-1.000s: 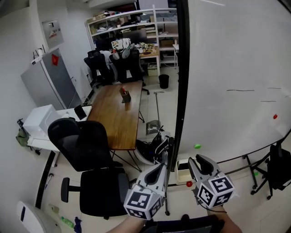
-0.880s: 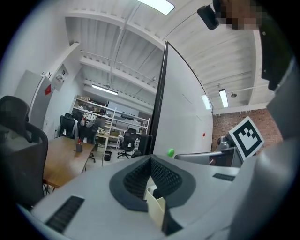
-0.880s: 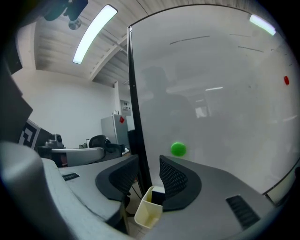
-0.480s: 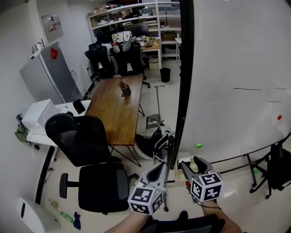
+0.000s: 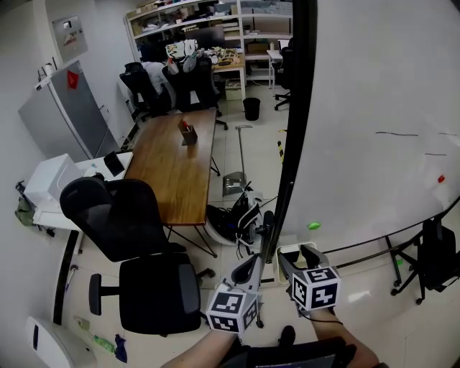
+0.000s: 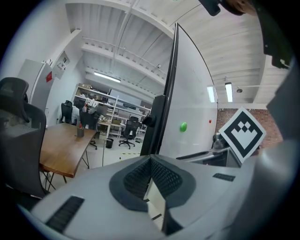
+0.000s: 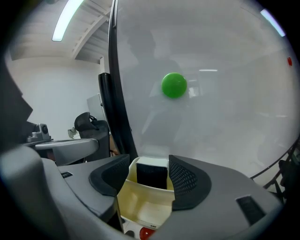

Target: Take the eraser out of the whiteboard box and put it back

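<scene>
eraser (image 7: 151,176) dark, seemingly upright in box (image 7: 143,202)

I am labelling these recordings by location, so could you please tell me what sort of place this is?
Probably an office or lab workroom: a large whiteboard on the right, a long wooden table with black office chairs at its ends, and cluttered shelves at the back.

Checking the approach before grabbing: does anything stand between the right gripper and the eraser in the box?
Nothing visible does. The right gripper, its jaws just opening and empty, looks straight at the eraser standing at the back of the open-topped box.
</scene>
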`<state>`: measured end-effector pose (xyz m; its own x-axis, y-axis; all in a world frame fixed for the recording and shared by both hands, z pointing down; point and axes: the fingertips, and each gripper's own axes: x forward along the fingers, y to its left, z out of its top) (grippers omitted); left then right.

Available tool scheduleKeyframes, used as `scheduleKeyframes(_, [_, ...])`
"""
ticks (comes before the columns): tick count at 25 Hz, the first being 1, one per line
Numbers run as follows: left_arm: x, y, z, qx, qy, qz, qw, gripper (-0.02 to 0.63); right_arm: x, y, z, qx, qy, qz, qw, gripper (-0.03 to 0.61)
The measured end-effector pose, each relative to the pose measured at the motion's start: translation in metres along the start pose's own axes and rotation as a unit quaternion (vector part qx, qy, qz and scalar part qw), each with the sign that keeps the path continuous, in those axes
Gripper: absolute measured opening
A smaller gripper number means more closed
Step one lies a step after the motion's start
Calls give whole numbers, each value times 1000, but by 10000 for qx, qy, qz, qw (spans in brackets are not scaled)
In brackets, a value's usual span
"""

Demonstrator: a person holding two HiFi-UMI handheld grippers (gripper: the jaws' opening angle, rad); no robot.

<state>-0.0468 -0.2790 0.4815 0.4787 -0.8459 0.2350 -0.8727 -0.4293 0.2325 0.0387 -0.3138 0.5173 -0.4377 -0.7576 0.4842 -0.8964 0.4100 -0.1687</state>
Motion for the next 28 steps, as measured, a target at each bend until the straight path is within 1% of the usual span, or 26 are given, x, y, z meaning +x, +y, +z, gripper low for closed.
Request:
scheduleKeyframes(6, [3, 2, -5, -39, 55, -58, 10000, 28, 9, -1, -8, 115, 146, -99, 9998, 285])
scheduleKeyframes(12, [2, 6, -9, -59, 92, -88, 9999, 27, 14, -2, -10, 298, 161, -166, 9993, 285])
scheduleKeyframes(14, [2, 7, -10, -72, 107, -92, 9999, 28, 15, -5, -10, 324, 201, -259, 9989, 285])
scheduleKeyframes(17, [2, 5, -11, -87, 115, -133, 9998, 28, 15, -10, -12, 249, 259, -392, 9986, 268])
scheduleKeyframes(24, [0, 9, -6, -78, 65, -168, 9998, 28, 19, -8, -14, 111, 371, -555, 9977, 270])
scheduleKeyframes(28, [-1, 7, -6, -82, 61, -170, 9998, 28, 19, -8, -14, 63, 342, -563, 9978, 270])
